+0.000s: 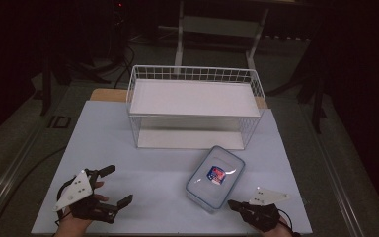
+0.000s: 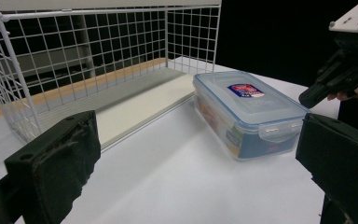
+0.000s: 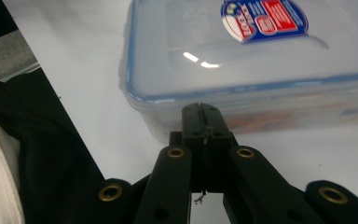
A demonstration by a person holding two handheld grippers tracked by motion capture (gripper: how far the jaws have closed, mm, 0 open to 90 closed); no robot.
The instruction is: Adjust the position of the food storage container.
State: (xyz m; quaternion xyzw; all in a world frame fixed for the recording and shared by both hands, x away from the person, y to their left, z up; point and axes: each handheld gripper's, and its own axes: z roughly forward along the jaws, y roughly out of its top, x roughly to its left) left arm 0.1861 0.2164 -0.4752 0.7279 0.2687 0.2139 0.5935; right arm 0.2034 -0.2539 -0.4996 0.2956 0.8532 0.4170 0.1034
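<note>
Currently, working left to right from the box [image 1: 215,178] as landmark: our left gripper [image 1: 114,186] sits well left of the box on the table [image 1: 153,173], jaws wide apart, nothing between them. In the left gripper view its two black pads frame the scene, with the box lying ahead of them. The box, a clear container with a blue-rimmed lid and a red-and-blue label, lies flat on the table just in front of the wire basket [image 1: 195,106], at the basket's right end. Our right gripper [image 1: 233,204] sits at the near right corner of the box, jaws pressed together and empty, tips just beside the box wall [image 3: 242,112].
</note>
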